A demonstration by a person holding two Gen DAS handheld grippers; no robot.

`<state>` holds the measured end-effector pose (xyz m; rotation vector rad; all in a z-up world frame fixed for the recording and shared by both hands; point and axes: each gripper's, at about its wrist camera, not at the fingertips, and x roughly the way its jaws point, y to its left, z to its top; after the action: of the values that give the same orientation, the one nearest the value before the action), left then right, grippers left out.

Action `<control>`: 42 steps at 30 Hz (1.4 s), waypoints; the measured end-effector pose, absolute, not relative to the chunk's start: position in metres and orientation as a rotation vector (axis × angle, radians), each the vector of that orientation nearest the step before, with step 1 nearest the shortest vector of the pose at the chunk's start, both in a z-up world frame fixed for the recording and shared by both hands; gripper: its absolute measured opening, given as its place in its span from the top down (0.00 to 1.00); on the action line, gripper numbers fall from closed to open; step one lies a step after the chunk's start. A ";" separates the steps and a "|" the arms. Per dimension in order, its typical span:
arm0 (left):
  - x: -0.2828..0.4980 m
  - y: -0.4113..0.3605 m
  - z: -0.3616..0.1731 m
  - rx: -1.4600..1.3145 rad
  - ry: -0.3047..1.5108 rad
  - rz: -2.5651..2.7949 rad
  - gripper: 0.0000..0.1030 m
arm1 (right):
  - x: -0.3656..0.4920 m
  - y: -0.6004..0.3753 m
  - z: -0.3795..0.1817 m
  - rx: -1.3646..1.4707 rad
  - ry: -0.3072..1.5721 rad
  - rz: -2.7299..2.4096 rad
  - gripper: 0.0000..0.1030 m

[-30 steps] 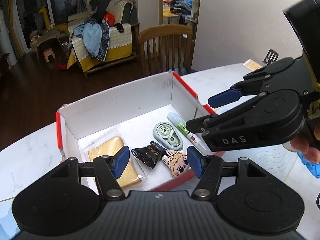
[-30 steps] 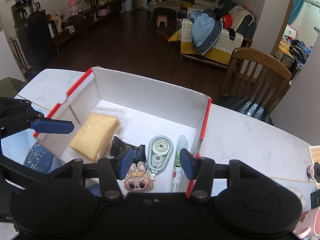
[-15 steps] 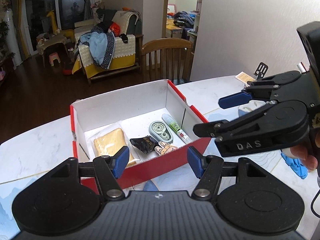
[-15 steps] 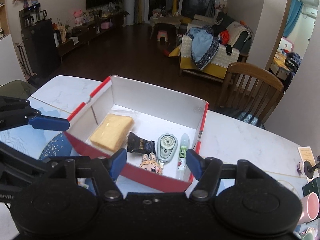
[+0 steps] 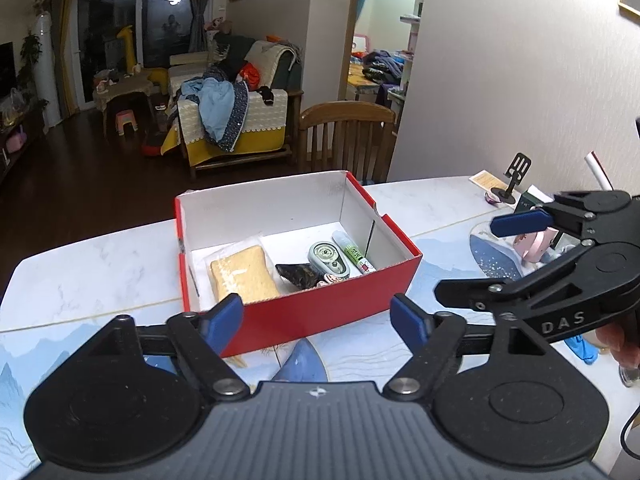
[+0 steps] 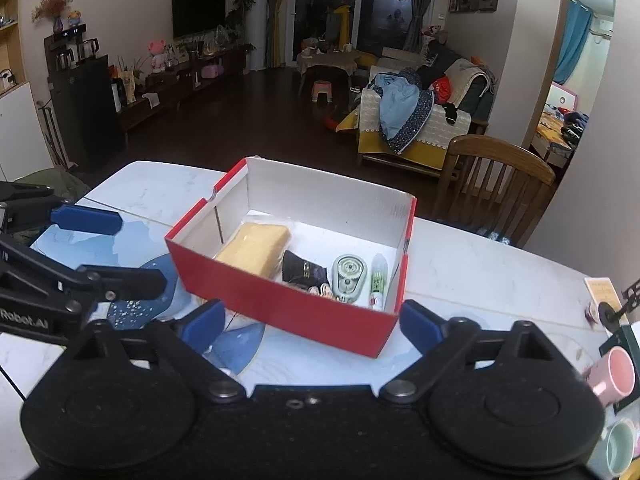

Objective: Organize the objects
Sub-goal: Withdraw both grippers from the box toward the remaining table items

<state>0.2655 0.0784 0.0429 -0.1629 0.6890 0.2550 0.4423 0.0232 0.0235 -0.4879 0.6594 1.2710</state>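
Observation:
A red box (image 5: pixel 320 312) (image 6: pixel 280 304) with a white inside stands on the table. In it lie a wrapped yellow sponge (image 5: pixel 242 276) (image 6: pixel 256 248), a dark packet (image 5: pixel 298 276) (image 6: pixel 302 272), a grey-green correction tape (image 5: pixel 326 258) (image 6: pixel 350 276), a glue stick (image 5: pixel 354 254) (image 6: pixel 378 280) and a small doll charm (image 5: pixel 330 279). My left gripper (image 5: pixel 318 318) hangs in front of the box, jaws opening, nothing between them. My right gripper (image 6: pixel 312 322) also stands short of the box, jaws opening and empty. Each gripper shows side-on in the other's view.
A wooden chair (image 5: pixel 346 136) (image 6: pixel 496 184) stands behind the table. To the right are a pink mug (image 6: pixel 614 374), a green mug (image 6: pixel 618 450), a phone stand (image 5: pixel 514 176) and a card (image 5: pixel 486 182). A blue patterned mat (image 5: pixel 304 364) covers the near table.
Both grippers have drawn back and up from over the box, which now lies farther off. Both pairs of jaws stand wider than before.

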 end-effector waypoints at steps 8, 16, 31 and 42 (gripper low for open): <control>0.232 0.068 0.041 -0.128 0.674 0.236 0.18 | 0.427 -0.007 0.026 -0.408 0.675 1.271 0.01; 0.204 0.063 0.023 -0.146 0.665 0.243 0.00 | 0.412 -0.031 0.004 -0.385 0.694 1.241 0.01; 0.184 0.061 -0.064 -0.177 0.783 0.251 0.00 | 0.388 -0.050 -0.074 -0.451 0.826 1.162 0.01; 0.195 0.050 -0.113 -0.111 0.857 0.209 0.00 | 0.387 -0.044 -0.112 -0.491 0.901 1.150 0.04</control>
<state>0.1945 0.0501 -0.1129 -0.1113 0.8570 0.2088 0.3867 -0.0437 -0.1117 -0.4912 0.9013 1.1499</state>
